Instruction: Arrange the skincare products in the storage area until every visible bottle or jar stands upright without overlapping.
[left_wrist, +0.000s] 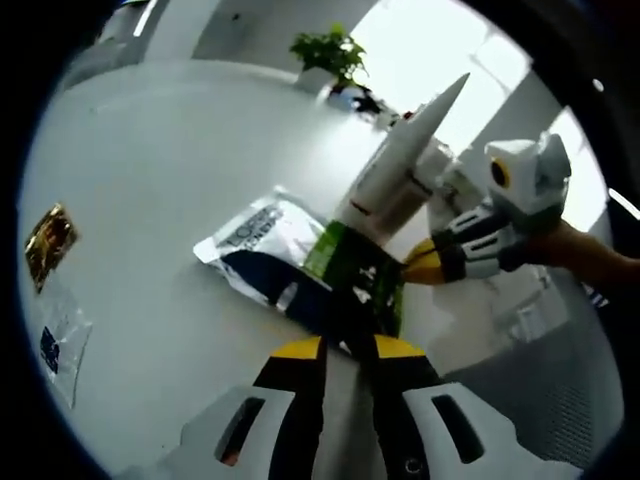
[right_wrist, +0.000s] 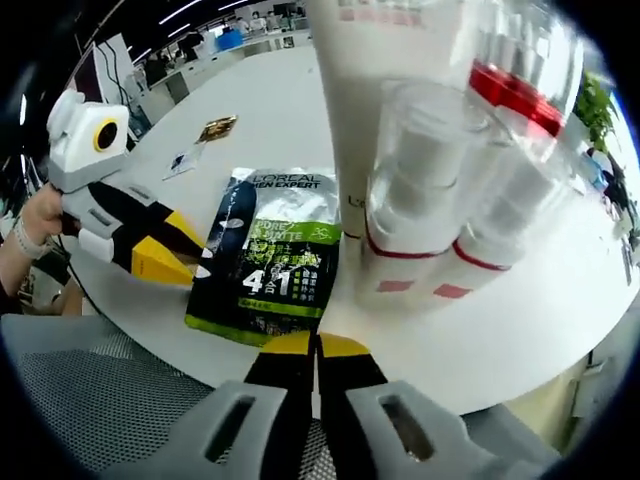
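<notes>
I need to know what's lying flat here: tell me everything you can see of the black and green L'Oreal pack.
The L'Oreal pack is a flat, glossy sachet, black with a green band and white "4 in 1" lettering, its back silvery in the left gripper view. It lies flat on the white table, beside the white tube and the clear-capped bottles. The left gripper's jaws reach its edge.

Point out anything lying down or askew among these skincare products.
The dark green-and-black sachet pack lies flat on the white table, its bottom edge near the table's front edge, while the white tube and clear-capped bottles beside it stand upright.
</notes>
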